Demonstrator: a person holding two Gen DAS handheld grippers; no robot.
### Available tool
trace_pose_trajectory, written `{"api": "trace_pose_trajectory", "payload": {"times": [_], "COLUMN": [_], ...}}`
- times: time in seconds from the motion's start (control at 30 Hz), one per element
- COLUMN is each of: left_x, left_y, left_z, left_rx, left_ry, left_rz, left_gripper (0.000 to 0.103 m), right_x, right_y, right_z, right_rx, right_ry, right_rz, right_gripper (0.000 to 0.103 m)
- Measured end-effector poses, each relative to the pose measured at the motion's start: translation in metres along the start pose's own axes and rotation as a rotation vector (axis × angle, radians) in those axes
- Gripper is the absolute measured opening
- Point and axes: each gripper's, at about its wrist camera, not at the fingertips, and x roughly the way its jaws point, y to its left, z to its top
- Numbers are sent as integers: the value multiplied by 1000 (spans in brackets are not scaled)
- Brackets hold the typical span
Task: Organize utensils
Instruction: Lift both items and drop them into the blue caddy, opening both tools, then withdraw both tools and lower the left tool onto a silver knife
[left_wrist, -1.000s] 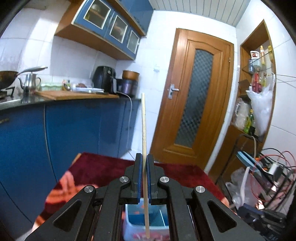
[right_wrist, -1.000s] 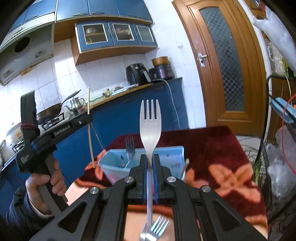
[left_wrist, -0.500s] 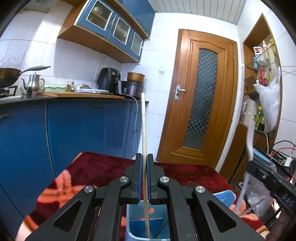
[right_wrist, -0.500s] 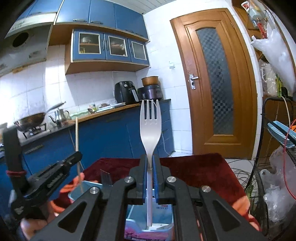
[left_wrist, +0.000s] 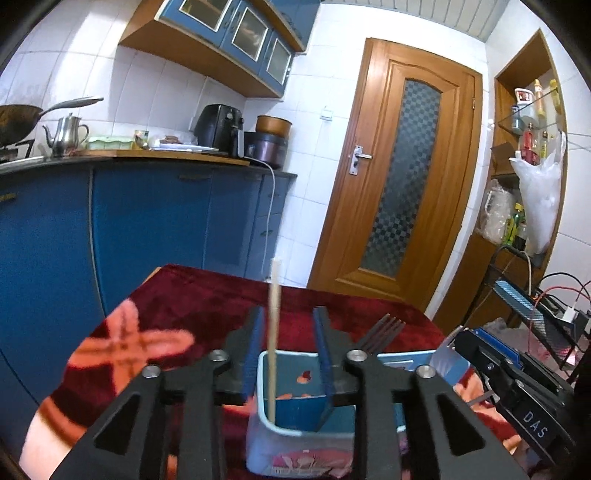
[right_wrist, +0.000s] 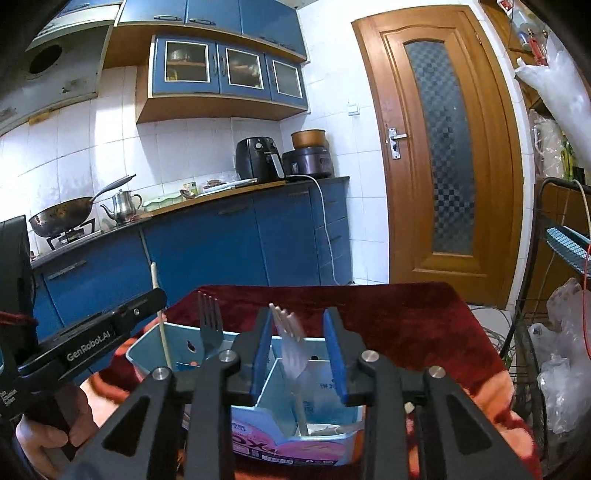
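Over light-blue plastic divided box (right_wrist: 317, 373) on red floral table (right_wrist: 406, 317) | L gripper (left_wrist: 290, 354) jaws just opened; thin wooden chopstick (left_wrist: 274, 332) loose between, upright in box | R gripper (right_wrist: 299, 354) jaws just opened; silver metal fork (right_wrist: 290, 339) loose, tilted in box

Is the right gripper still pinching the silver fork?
Apart. The right wrist view shows the right gripper just opened, with clear gaps beside the blurred silver fork.

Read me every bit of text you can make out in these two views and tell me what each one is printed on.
"GenRobot.AI": white, on the left gripper body, right wrist view.
"DAS": white, on the right gripper body, left wrist view.
"OX": pink letters, partly cut off, on the blue divided box.
Small print on the box's side and white lettering at the right wrist view's left edge: unreadable.
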Motion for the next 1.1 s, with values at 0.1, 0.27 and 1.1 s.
{"api": "trace_pose_trajectory", "payload": {"times": [0.1, 0.27, 1.1], "left_x": [-6, -22, -87], "left_y": [-1, -6, 2], "left_z": [0, -2, -41], "left_rx": [8, 36, 56], "left_ry": [8, 31, 274], "left_rz": [1, 4, 46], "left_gripper": [32, 40, 46], "right_x": [-7, -27, -83], "right_y": [2, 7, 24], "right_z": [1, 7, -32], "right_rx": [2, 7, 41], "right_ry": [-13, -42, 198], "right_rz": [7, 21, 35], "right_gripper": [32, 33, 38]}}
